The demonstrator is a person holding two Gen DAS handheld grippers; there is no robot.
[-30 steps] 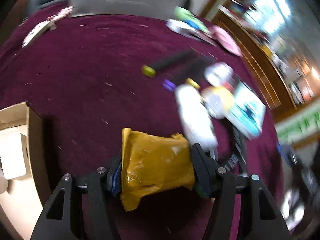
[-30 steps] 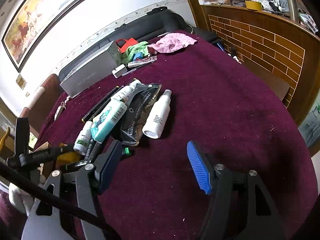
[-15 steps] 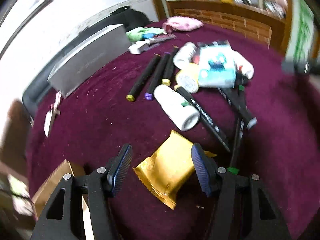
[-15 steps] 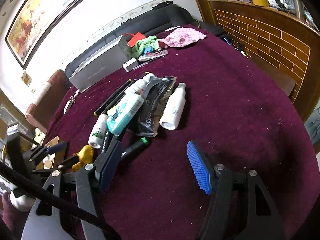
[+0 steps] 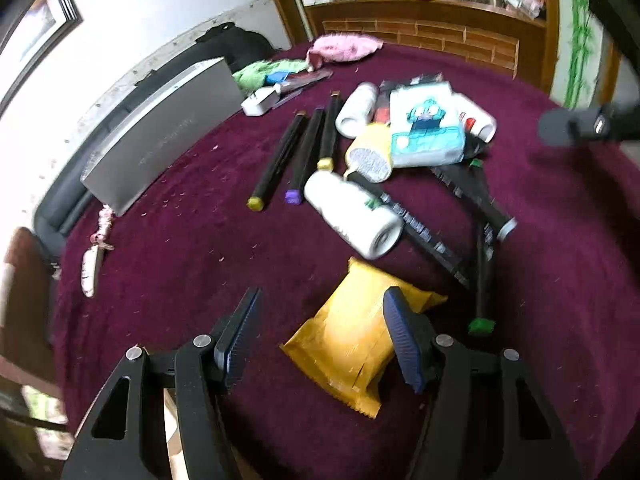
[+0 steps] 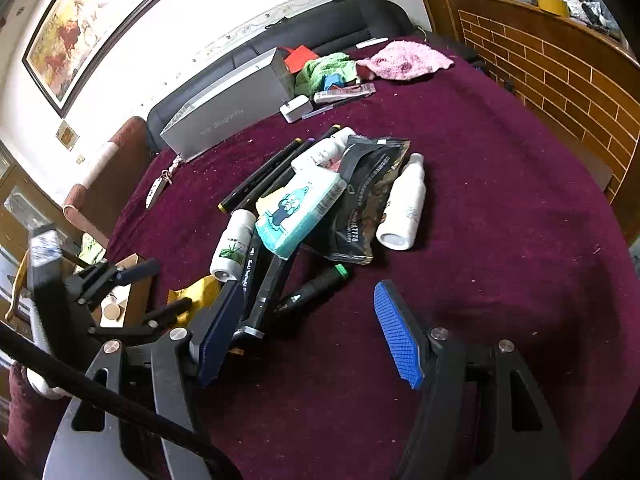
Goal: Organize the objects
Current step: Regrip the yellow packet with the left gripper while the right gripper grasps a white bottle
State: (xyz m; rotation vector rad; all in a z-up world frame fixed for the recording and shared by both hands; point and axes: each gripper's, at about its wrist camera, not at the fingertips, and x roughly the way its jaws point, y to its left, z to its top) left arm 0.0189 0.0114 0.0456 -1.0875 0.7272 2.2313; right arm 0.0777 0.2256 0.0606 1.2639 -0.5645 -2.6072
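Left wrist view: the left tongs (image 5: pixel 320 338) stand spread wide with nothing clamped. A yellow snack packet (image 5: pixel 356 332) lies flat on the maroon surface (image 5: pixel 168 264) between the pads; the right pad overlaps its edge in the view, the left pad is clear of it. Just beyond lies a white bottle (image 5: pixel 354 214) on its side, with black markers (image 5: pixel 472 196) crossing to its right. Three more markers (image 5: pixel 304 152) lie side by side farther back, beside a teal tissue pack (image 5: pixel 428 132). A grey box (image 5: pixel 160 136) stands at the far left edge.

Right wrist view: the right tongs (image 6: pixel 308 328) are likewise spread apart and empty, above bare maroon surface (image 6: pixel 500 208). The clutter sits ahead and to the left: the teal tissue pack (image 6: pixel 300 210) rests on markers, a black foil pouch (image 6: pixel 364 196) lies beside it, and a white bottle (image 6: pixel 404 208) touches the pouch's right edge. The yellow snack packet (image 6: pixel 200 292) shows partly, near the left tongs (image 6: pixel 152 292). A cardboard box (image 6: pixel 128 300) sits at the surface's left edge.
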